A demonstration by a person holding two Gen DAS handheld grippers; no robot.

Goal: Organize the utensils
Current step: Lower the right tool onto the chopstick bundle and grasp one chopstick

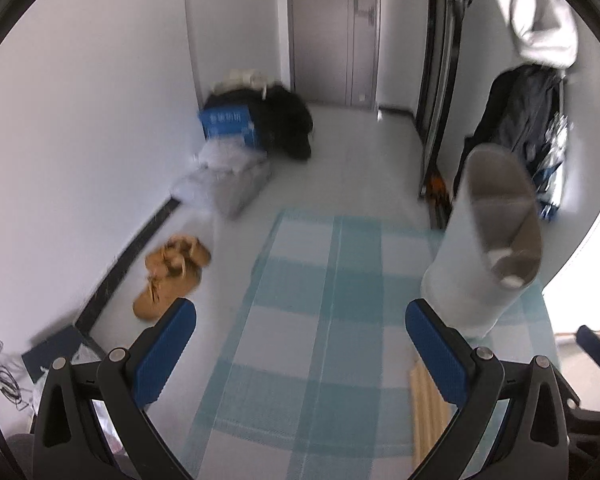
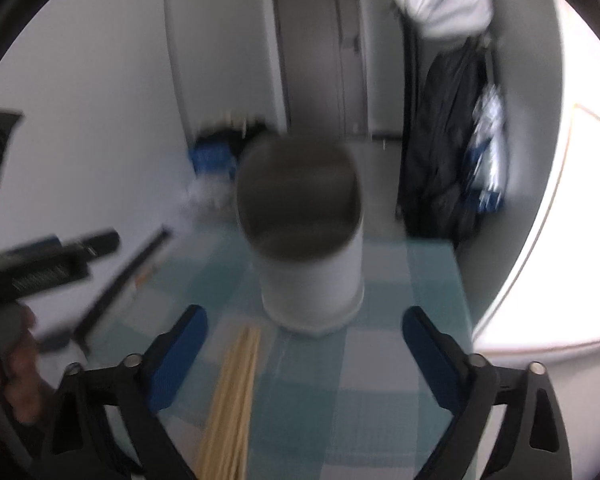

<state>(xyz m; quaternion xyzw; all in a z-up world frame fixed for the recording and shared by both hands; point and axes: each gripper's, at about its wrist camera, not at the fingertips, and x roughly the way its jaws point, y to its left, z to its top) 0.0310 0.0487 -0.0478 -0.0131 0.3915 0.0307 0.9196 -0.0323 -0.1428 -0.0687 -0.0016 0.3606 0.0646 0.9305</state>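
Note:
A white cylindrical utensil holder (image 2: 310, 264) with a grey inside stands upright on a blue-and-white checked cloth (image 2: 312, 380). A bundle of pale wooden chopsticks (image 2: 234, 400) lies on the cloth in front of it, between my right gripper's (image 2: 304, 344) fingers, untouched by the blue pads. That gripper stands open. In the left wrist view the holder (image 1: 476, 248) sits to the right, and the chopsticks (image 1: 428, 416) lie low right by the right finger. My left gripper (image 1: 300, 340) is open over bare cloth (image 1: 320, 320), holding nothing.
The table's left edge drops to a pale floor with brown slippers (image 1: 172, 272), bags and a blue box (image 1: 230, 126) by the wall. Dark coats (image 1: 520, 128) hang at the right. A hand (image 2: 12, 376) with the other gripper's body (image 2: 48, 264) shows at the left.

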